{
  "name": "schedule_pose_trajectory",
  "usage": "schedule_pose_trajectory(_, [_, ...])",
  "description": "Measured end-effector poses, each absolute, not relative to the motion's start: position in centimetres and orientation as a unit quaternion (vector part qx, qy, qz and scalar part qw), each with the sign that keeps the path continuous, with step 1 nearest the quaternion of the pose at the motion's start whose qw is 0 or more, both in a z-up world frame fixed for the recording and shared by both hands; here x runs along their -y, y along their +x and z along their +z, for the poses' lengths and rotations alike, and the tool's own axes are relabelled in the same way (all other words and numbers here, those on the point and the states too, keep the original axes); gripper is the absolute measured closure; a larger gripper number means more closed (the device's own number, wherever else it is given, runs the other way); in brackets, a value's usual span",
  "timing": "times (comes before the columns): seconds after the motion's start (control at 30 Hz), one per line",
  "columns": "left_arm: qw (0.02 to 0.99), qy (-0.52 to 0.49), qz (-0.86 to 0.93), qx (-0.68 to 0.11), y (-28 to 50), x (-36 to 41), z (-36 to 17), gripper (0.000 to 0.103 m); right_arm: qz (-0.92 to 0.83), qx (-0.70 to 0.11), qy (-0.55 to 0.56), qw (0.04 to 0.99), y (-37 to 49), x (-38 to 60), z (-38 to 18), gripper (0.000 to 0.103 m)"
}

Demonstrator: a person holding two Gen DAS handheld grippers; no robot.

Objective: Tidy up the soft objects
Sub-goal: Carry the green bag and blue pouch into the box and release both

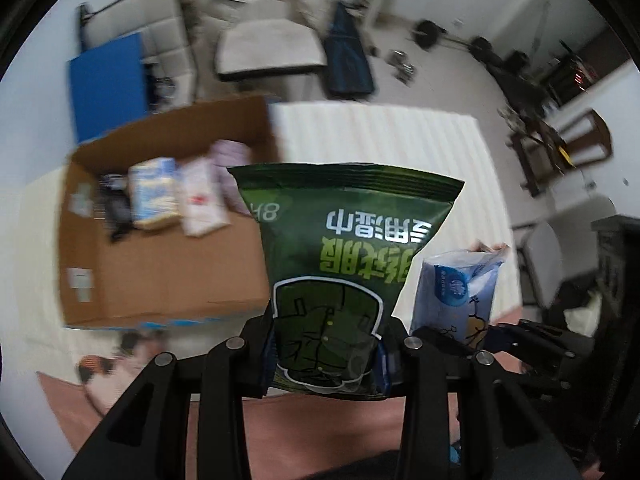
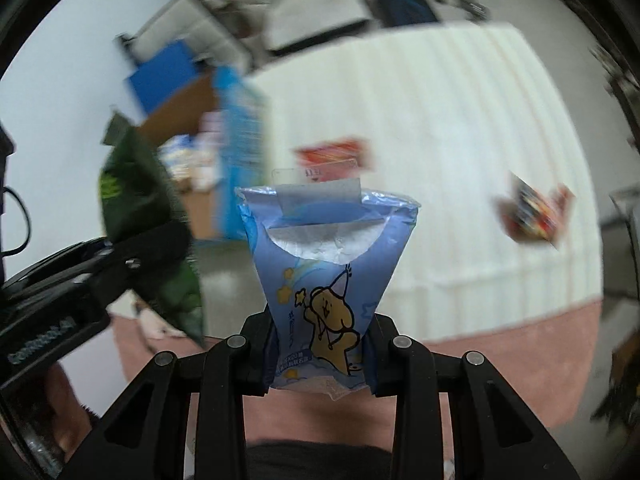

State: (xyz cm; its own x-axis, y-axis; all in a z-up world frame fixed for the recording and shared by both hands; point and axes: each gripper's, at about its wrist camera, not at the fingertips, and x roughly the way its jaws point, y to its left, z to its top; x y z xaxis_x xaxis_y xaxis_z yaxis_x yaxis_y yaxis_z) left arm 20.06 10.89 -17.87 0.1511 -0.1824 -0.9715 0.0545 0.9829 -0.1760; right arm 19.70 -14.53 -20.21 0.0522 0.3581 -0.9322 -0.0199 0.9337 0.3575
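Note:
My left gripper (image 1: 326, 354) is shut on a green wet-wipes pack (image 1: 340, 264) and holds it upright above the table. My right gripper (image 2: 320, 354) is shut on a blue tissue pack with a cartoon dog (image 2: 326, 276); that pack also shows in the left wrist view (image 1: 460, 296), to the right of the green pack. An open cardboard box (image 1: 160, 272) stands to the left, with several soft packs (image 1: 180, 196) lined up inside. The green pack (image 2: 140, 208) and the left gripper (image 2: 132, 264) appear at the left of the right wrist view. The box (image 2: 236, 152) is blurred there.
A white ribbed cloth (image 2: 440, 160) covers the table, with a pink edge (image 2: 520, 320) nearer me. A red packet (image 2: 332, 158) and a red-and-dark packet (image 2: 536, 210) lie on the cloth. A chair (image 1: 268, 50), a blue board (image 1: 108, 84) and weights stand beyond.

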Motion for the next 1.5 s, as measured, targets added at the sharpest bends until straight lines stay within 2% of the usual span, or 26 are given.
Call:
schedule_pose_trajectory(0.17, [0.75,-0.064,-0.011,-0.658,24.2,-19.1,-19.3,0.069,0.186,-0.666,0.11,0.714,24.3,4.3,-18.6,0.067])
schedule_pose_trajectory(0.27, [0.726,-0.085,0.024,-0.681,26.0,-24.7,-22.0,0.069,0.2,-0.671,0.109,0.706,26.6,-1.3,-20.1,0.067])
schedule_pose_trajectory(0.4, [0.692,-0.102,0.048,-0.713,28.6,-28.1,-25.9,0.069,0.203,-0.688,0.107,0.689,29.2,-7.8,-22.9,0.067])
schedule_pose_trajectory(0.77, [0.594,-0.099,0.045,-0.797,31.0,-31.8,-34.5,0.068,0.188,-0.748,0.128,0.624,31.8,-15.6,-32.7,0.067])
schedule_pose_trajectory(1.07, [0.576,-0.097,0.04,-0.811,30.9,-32.2,-36.4,0.067,0.183,-0.761,0.103,0.613,31.5,-17.6,-35.3,0.066])
schedule_pose_trajectory(1.17, [0.563,-0.115,0.041,-0.817,30.6,-32.3,-36.5,0.067,0.189,-0.765,0.088,0.609,31.4,-18.8,-36.0,0.059])
schedule_pose_trajectory(1.23, [0.566,-0.117,0.043,-0.815,30.6,-32.5,-36.1,0.063,0.196,-0.767,0.083,0.606,31.4,-19.5,-36.4,0.046])
schedule_pose_trajectory(1.3, [0.572,-0.115,0.047,-0.811,30.7,-32.5,-35.4,0.057,0.198,-0.769,0.073,0.604,31.1,-19.9,-36.7,0.021])
schedule_pose_trajectory(1.5, [0.588,-0.116,0.05,-0.799,30.8,-32.3,-33.4,0.055,0.186,-0.765,0.044,0.615,30.3,-20.2,-36.2,0.019])
